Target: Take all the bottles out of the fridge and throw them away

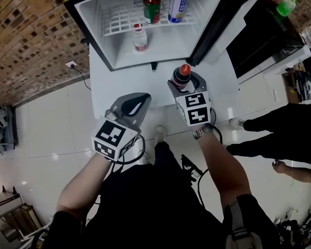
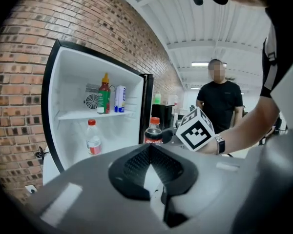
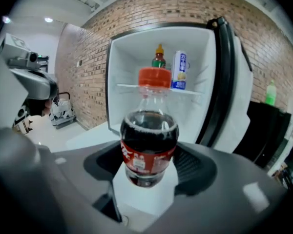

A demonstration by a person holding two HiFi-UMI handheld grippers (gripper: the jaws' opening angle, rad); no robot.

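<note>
Cola bottle (image 1: pixel 183 74) lower half hidden in right hand-held gripper (image 1: pixel 185 82)

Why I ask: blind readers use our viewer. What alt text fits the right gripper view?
The right tool holds a red-capped cola bottle upright between its jaws, in front of an open white fridge. On the shelf inside stand a yellow-tipped bottle and a blue-and-white can; a brick wall runs behind the fridge.
</note>
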